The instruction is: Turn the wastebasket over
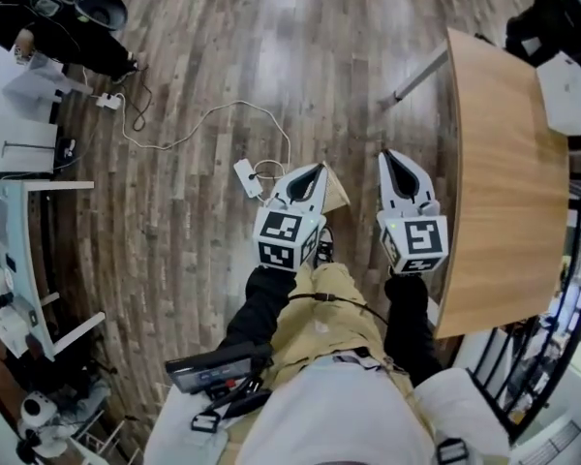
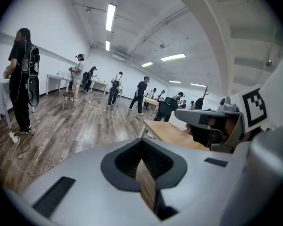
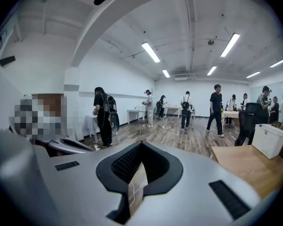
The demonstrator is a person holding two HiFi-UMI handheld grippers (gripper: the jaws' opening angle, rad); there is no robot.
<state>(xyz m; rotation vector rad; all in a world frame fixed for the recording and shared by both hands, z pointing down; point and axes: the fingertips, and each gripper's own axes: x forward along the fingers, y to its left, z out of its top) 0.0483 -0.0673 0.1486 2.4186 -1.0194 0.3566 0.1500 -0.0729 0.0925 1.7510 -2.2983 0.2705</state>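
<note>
No wastebasket shows in any view. In the head view my left gripper (image 1: 319, 168) and right gripper (image 1: 386, 154) are held side by side in front of the person's body, above the wooden floor. Each pair of jaws meets in a point with nothing between. The left gripper view shows my left gripper (image 2: 142, 144) shut and empty, aimed across the room, with the right gripper (image 2: 212, 121) beside it. The right gripper view shows my right gripper (image 3: 140, 145) shut and empty too, with the left gripper (image 3: 61, 147) at its left.
A wooden table (image 1: 508, 172) stands just right of the grippers, with a white box (image 1: 566, 90) at its far end. A white cable and adapter (image 1: 247, 174) lie on the floor ahead. White desks (image 1: 29, 231) stand at left. Several people (image 3: 216, 108) stand farther off.
</note>
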